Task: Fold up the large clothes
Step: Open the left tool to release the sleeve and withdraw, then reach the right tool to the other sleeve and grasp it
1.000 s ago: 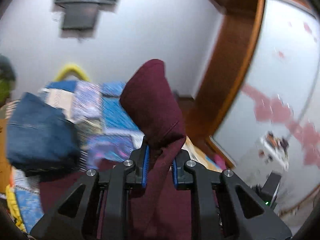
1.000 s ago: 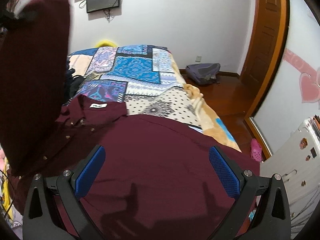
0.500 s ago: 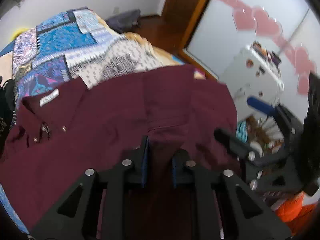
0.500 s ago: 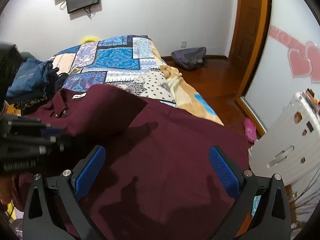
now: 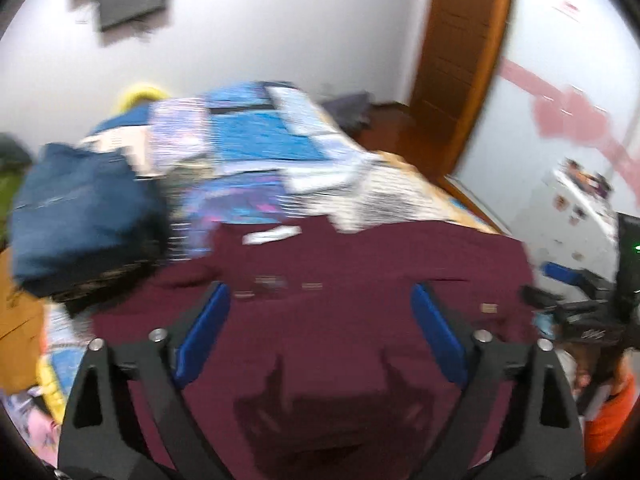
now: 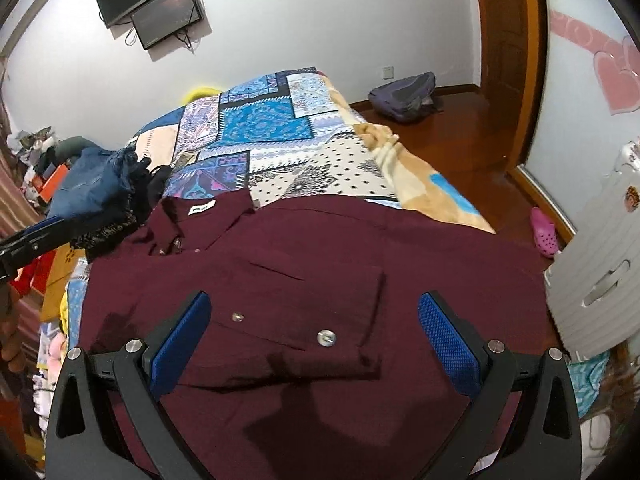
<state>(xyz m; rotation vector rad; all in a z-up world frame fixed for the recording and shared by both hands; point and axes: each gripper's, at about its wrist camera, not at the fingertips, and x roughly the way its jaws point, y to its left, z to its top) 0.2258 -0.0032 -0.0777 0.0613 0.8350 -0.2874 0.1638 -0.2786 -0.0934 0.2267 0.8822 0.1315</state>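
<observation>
A maroon button shirt (image 6: 360,264) lies spread on the near end of the bed, collar and white label (image 6: 201,208) at the far left. One sleeve (image 6: 292,320) is folded across its front, cuff to the right. My right gripper (image 6: 314,324) is open and empty just above that sleeve. My left gripper (image 5: 320,320) is open and empty above the shirt (image 5: 340,280); its view is blurred. The right gripper shows at that view's right edge (image 5: 568,304).
A patchwork quilt (image 6: 264,128) covers the bed. A pile of dark blue clothes (image 6: 96,188) sits left of the collar. A white suitcase (image 6: 600,272) stands at the right. A grey backpack (image 6: 404,94) and a wooden door (image 6: 504,40) are beyond.
My left gripper carried the sleeve across the shirt, let go of it and opened. The sleeve now lies folded on the front. My right gripper stayed open.
</observation>
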